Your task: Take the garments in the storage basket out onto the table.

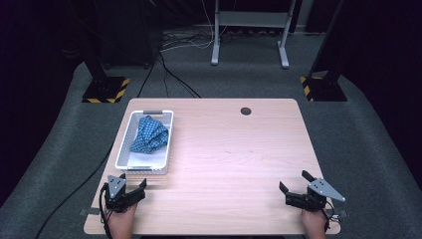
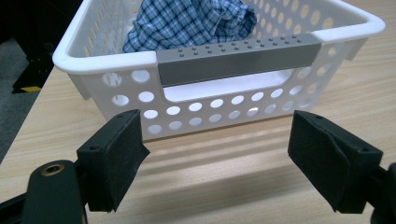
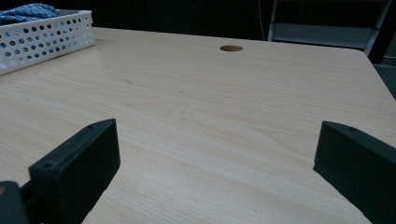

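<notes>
- Left claw [image 1: 133, 189] gapes wide, empty, just short of the white basket [image 1: 123, 149] holding a blue checked cloth [image 1: 149, 133].
- Right claw [image 1: 293, 184] gapes wide, empty, over bare desk [image 1: 234, 159].

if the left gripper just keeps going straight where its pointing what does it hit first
Most likely the near end wall of the white basket, just under its grey handle. The left gripper has its jaws open and bare table lies between. The blue checked cloth sits behind that wall.
</notes>
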